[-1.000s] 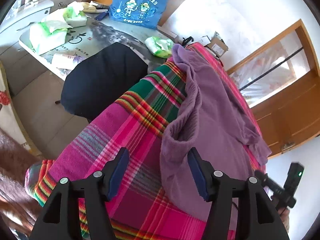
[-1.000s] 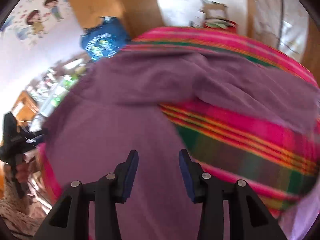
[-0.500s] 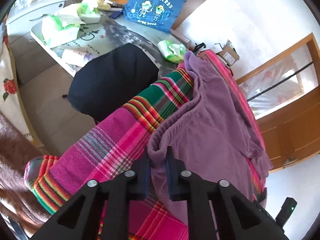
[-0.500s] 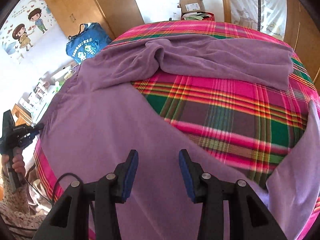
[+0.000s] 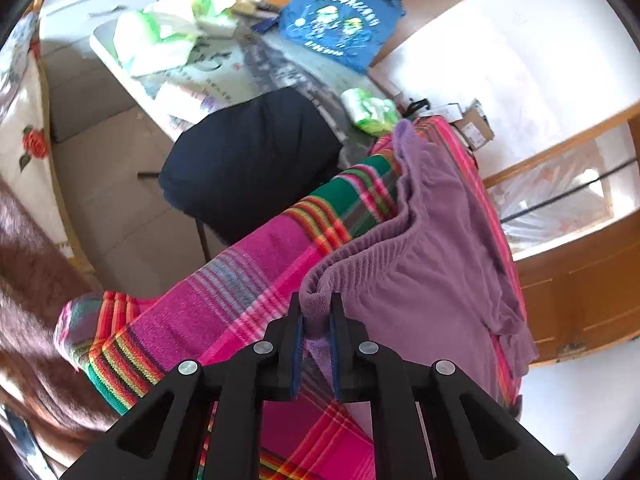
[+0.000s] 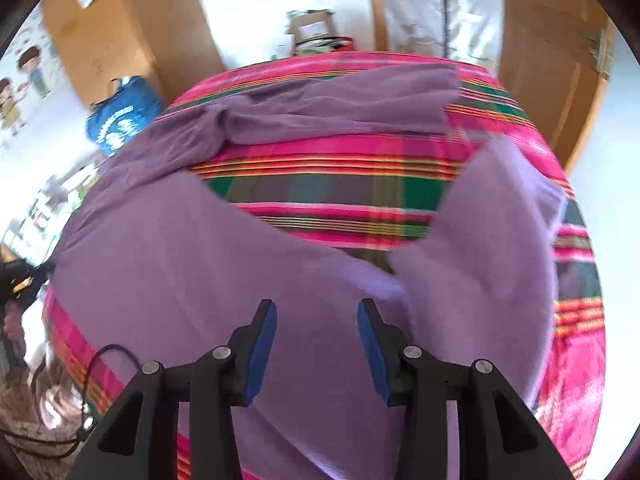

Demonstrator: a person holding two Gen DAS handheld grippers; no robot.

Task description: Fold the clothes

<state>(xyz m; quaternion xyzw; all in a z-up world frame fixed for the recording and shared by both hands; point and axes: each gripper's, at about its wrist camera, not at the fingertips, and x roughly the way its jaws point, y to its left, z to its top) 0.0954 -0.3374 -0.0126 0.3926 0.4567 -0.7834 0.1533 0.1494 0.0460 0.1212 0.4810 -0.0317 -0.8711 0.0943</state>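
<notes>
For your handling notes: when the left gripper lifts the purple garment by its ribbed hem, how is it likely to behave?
Probably floppy: the purple garment already sags in soft folds over the plaid blanket. Likely light, since the left gripper bunches its hem with a small pinch. Its fleecy surface should grip rather than slip, and the unheld part will likely trail.

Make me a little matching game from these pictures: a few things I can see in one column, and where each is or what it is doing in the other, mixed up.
Things:
1. left tool
2. right tool
3. blue bag
4. plaid blanket

States:
A. leaning upright at the far end of the cluttered table
B. open above the purple garment, gripping nothing
C. spread under the purple garment
D. shut on the garment's ribbed edge

Pairs: 1-D, 2-B, 3-A, 4-C
</notes>
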